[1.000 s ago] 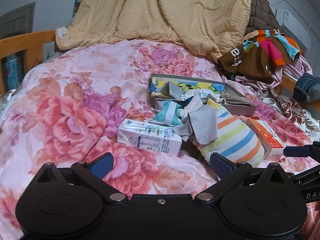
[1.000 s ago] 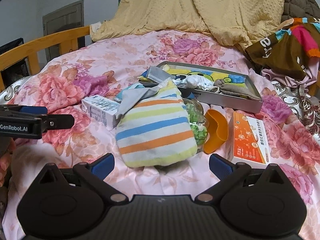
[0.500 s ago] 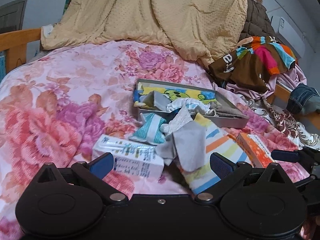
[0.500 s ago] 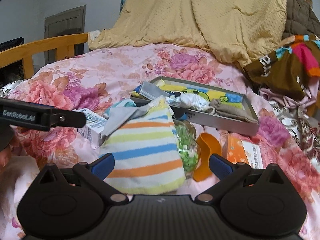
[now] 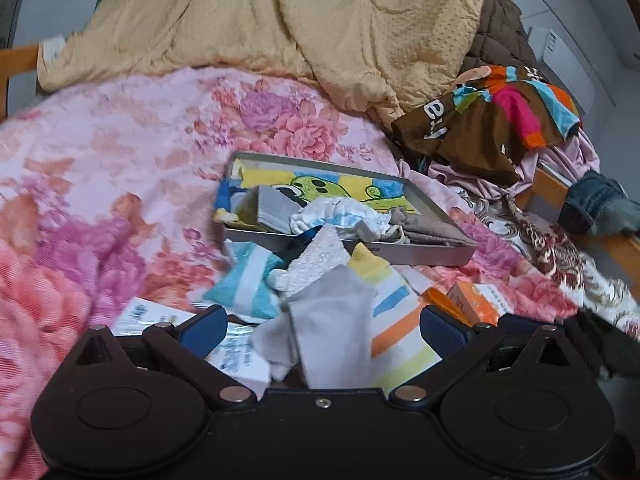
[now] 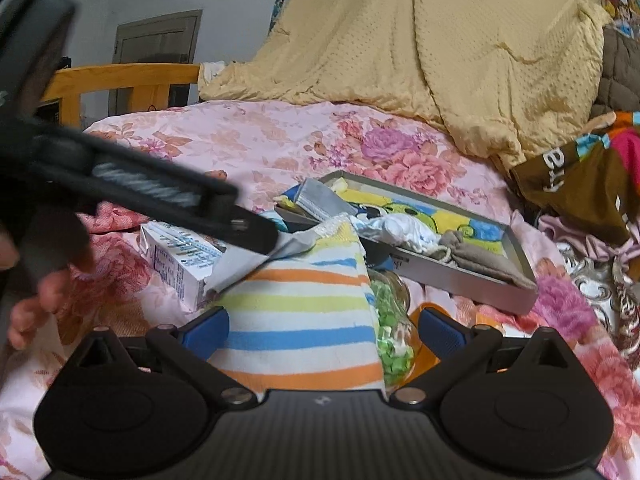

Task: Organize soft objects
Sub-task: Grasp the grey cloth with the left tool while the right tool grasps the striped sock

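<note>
A heap of soft things lies on the floral bedspread: a grey sock (image 5: 334,320), a white cloth (image 5: 316,258), a teal striped sock (image 5: 250,284) and a striped towel (image 6: 304,312), which also shows in the left wrist view (image 5: 400,332). Behind them a grey tray (image 5: 440,254) holds a cartoon cloth, a white cloth and a tan cloth; it shows in the right wrist view too (image 6: 472,284). My left gripper (image 5: 322,326) is open, its jaws either side of the grey sock. My right gripper (image 6: 322,326) is open over the striped towel. The left gripper's finger (image 6: 236,228) crosses the right wrist view.
A white carton (image 6: 180,260) lies left of the heap and an orange box (image 5: 480,300) right of it. A bag of green pieces (image 6: 390,320) and an orange scoop sit beside the towel. A yellow blanket (image 5: 320,24) and piled clothes (image 5: 500,120) fill the back.
Both grippers have moved forward and down onto the heap. The grey sock now lies between the left jaws, the striped towel between the right jaws. Both stayed open.
</note>
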